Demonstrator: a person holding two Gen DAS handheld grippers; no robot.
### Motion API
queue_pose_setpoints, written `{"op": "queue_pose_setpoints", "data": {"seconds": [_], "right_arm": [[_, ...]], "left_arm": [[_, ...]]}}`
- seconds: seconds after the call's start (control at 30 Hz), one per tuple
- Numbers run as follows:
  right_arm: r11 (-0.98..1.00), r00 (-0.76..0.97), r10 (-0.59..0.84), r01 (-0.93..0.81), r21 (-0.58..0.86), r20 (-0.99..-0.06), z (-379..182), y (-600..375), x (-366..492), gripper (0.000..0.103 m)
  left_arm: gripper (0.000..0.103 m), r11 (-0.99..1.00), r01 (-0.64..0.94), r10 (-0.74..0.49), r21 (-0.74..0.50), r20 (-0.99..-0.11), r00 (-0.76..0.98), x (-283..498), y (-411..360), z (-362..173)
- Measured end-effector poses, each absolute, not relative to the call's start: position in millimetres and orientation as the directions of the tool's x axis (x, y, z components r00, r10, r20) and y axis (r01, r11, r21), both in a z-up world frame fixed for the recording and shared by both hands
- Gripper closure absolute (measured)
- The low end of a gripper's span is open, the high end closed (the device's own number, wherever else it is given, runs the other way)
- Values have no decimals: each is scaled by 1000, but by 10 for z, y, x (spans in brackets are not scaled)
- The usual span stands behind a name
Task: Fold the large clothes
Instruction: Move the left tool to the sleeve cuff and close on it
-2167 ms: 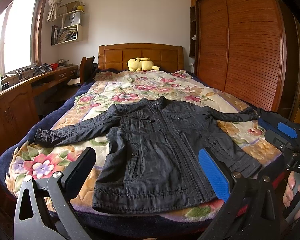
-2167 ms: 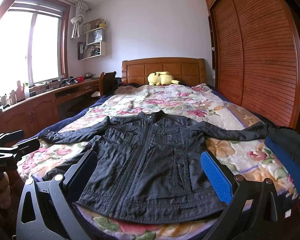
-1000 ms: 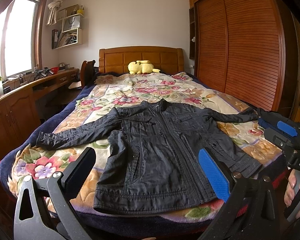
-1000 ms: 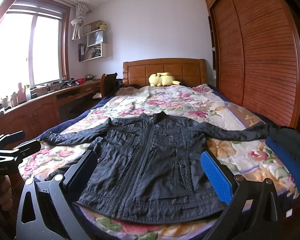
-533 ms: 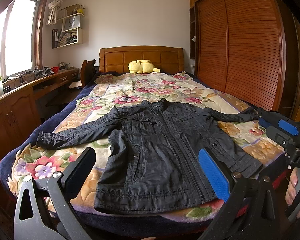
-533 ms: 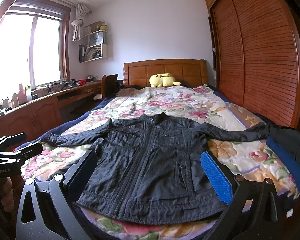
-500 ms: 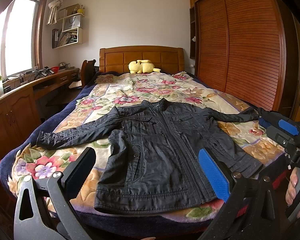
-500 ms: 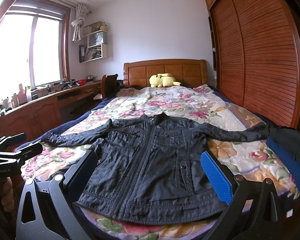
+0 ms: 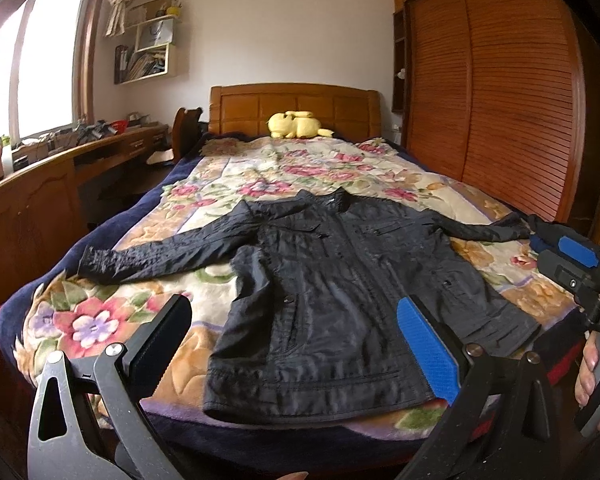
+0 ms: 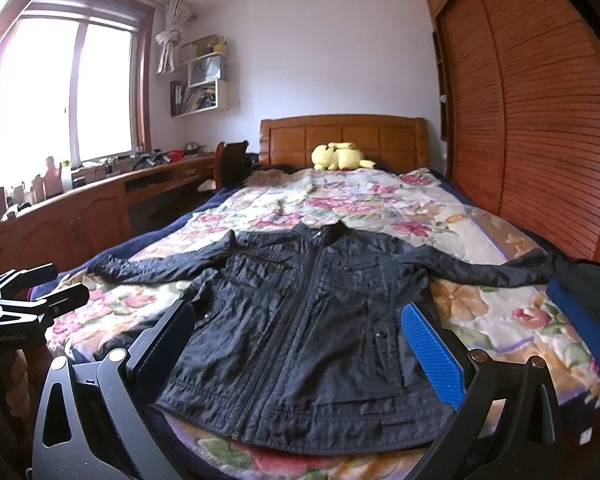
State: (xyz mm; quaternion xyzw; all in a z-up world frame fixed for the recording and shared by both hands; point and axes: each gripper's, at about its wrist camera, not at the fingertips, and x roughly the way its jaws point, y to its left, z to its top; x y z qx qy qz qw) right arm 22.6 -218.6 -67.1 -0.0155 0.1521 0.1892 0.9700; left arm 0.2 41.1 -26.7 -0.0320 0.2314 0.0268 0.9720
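— So where does the black jacket (image 9: 332, 288) sit relative to the two tools?

— Straight ahead of both. It lies flat on the floral bedspread (image 9: 236, 184), front up and zipped, collar pointing away, hem nearest the fingers. The left gripper (image 9: 296, 344) hovers just short of the hem with its jaws spread wide and nothing between them. The right gripper (image 10: 300, 352) does the same: open, empty, short of the cloth.

— And the sleeves?

— Both stretch outward. The left sleeve (image 9: 160, 252) runs off ahead and to the left of the left gripper; the right sleeve (image 10: 484, 268) reaches ahead and to the right of the right gripper, its cuff near a dark bundle (image 10: 588, 292) at the bed's edge.

— How would the garment likely behave once gripped?

— It looks like a thin, crinkled shell with a slight sheen, so probably light, limp and somewhat slick. It would likely drape and sag from any pinch, not hold a crease. The hem band, cuffs, collar and zip line appear stitched thicker, so they should give the pads more to bite on.

— Best holds, then?

— Judging by the layout, a cuff or a shoulder seam for bringing a sleeve across the chest, then the two hem corners, one per gripper, to lift the bottom toward the collar. Pinching a single smooth layer mid-panel risks slipping.
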Motion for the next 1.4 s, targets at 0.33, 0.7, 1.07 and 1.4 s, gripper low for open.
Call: {"op": "queue_pose_setpoints", "data": {"seconds": [0.33, 0.7, 1.07, 1.4], "right_arm": [[894, 826, 412, -449, -7, -384, -826, -1805, 813, 0], [865, 784, 430, -500, -45, -447, -1102, -1409, 1250, 0], [820, 699, 469, -571, -27, -540, -1274, -1061, 1775, 0], [793, 663, 498, -610, -16, -559, -1428, -798, 1919, 0]], "left_arm": [[0, 984, -167, 114, -60, -503, 857, 209, 921, -639], [0, 968, -250, 201, -19, -539, 818, 517, 1585, -964], [0, 953, -303, 255, 2, -548, 797, 863, 2301, -1181], [0, 931, -363, 301, 27, -618, 726, 1234, 3077, -1382]]}}
